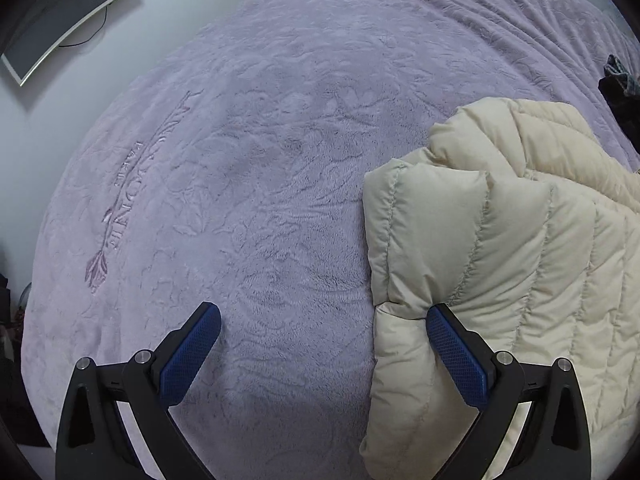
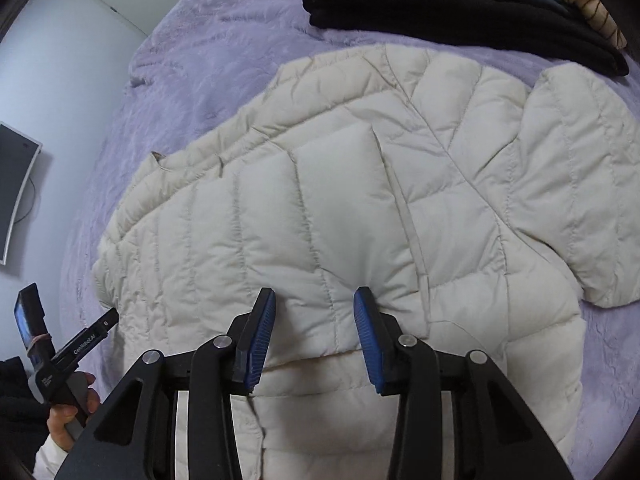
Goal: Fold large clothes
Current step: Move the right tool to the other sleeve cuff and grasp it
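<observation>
Left hand-held gripper [image 1: 323,354] hangs wide open over the purple bed cover [image 1: 248,168], nothing between its pads; the cream puffer jacket [image 1: 500,260] lies off to its right, its folded edge touching only the right pad.

Over on the right wrist view, the right hand-held gripper [image 2: 315,336] sits half open right on the jacket [image 2: 360,200], pads pressing into the padding but not pinching a fold. The jacket runs long left to right, so I'd say the right hand is nearer.

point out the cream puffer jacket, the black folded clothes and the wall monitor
cream puffer jacket [image 2: 340,208], right wrist view, quilted middle panel
black folded clothes [image 2: 460,20], right wrist view, top of the stack
wall monitor [image 1: 72,12], left wrist view, dark screen
</observation>
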A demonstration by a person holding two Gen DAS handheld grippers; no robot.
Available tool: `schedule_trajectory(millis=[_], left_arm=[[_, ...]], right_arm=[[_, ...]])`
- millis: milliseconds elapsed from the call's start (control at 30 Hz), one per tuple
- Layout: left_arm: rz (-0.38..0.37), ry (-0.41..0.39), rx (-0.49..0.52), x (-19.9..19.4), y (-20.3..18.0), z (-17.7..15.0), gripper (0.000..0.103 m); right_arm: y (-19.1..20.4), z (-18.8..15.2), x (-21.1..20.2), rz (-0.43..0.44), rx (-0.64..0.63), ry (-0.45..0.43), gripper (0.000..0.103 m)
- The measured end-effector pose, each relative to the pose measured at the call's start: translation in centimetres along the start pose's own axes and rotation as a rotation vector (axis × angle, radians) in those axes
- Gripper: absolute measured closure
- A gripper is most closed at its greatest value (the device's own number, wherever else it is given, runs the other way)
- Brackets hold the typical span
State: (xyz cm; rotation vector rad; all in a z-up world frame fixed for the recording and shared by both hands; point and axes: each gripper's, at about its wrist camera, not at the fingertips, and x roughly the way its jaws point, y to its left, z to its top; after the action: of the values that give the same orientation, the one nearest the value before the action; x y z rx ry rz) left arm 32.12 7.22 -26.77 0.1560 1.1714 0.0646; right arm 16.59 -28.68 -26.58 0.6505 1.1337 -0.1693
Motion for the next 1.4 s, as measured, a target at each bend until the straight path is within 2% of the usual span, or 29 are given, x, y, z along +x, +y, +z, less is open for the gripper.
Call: schedule_trajectory(millis=[300,367,533,567,600,667,700,800,833,867,1033,1067,1100,1233,1400], left_arm=[[0.031,0.005,0.008,-0.6,-0.1,0.2,0.0],[0.037,0.009,0.009,-1.3,0.0,0.2,0.0],[0.016,0.023,0.019,-4.4,0.5,-0.4,0.0],[0.003,0.025,0.017,-5.2,0.5,-0.6,0.0],[-0.014,0.029,0.02,-6.1,0.4,-1.0,0.0],[-0.044,0.034,0.039,-7.9,-0.2,-1.8,0.0],[-0.059,0.034,0.053,-8.9,-0.6,-2.2,0.0],[-0.097,0.036,0.098,-11.5,-2.4,-3.5,0.0],[-0.111,0.04,0.107,-12.2,-3.1,-3.9,0.0],[-0.125,0.045,0.113,-12.9,-3.8,-4.3,0.0],[-0.211,0.085,0.147,-15.8,-8.3,-6.3,0.0],[-0.225,0.089,0.161,-16.3,-9.3,-6.8,0.0],[-0.235,0.088,0.181,-16.8,-10.4,-7.4,0.0],[-0.267,0.092,0.259,-18.3,-14.7,-9.3,0.0],[-0.304,0.107,0.302,-19.4,-18.8,-10.5,0.0]], right_arm=[[-3.4,-0.1,-1.7,-0.016,0.037,-0.01,0.068],[-4.2,-0.2,-2.6,-0.024,0.045,-0.005,0.066],[-5.5,-0.8,-4.8,0.038,0.051,0.015,0.065],[-5.7,-1.0,-5.3,0.053,0.055,0.018,0.061],[-5.9,-1.2,-5.8,0.069,0.064,0.02,0.049],[-6.5,-1.8,-6.8,0.104,0.094,0.02,0.037],[-6.9,-2.1,-7.2,0.118,0.112,0.023,0.037],[-8.1,-3.2,-8.2,0.142,0.164,0.042,0.035],[-8.4,-3.4,-8.4,0.146,0.179,0.046,0.032],[-8.8,-3.7,-8.8,0.148,0.192,0.049,0.025],[-11.0,-5.1,-10.4,0.155,0.237,0.056,0.022],[-11.6,-5.3,-10.7,0.161,0.25,0.056,0.015],[-12.2,-5.5,-11.1,0.165,0.267,0.052,0.013],[-15.2,-6.5,-12.6,0.169,0.351,0.029,0.013],[-19.0,-7.2,-14.3,0.14,0.423,0.006,0.013]])
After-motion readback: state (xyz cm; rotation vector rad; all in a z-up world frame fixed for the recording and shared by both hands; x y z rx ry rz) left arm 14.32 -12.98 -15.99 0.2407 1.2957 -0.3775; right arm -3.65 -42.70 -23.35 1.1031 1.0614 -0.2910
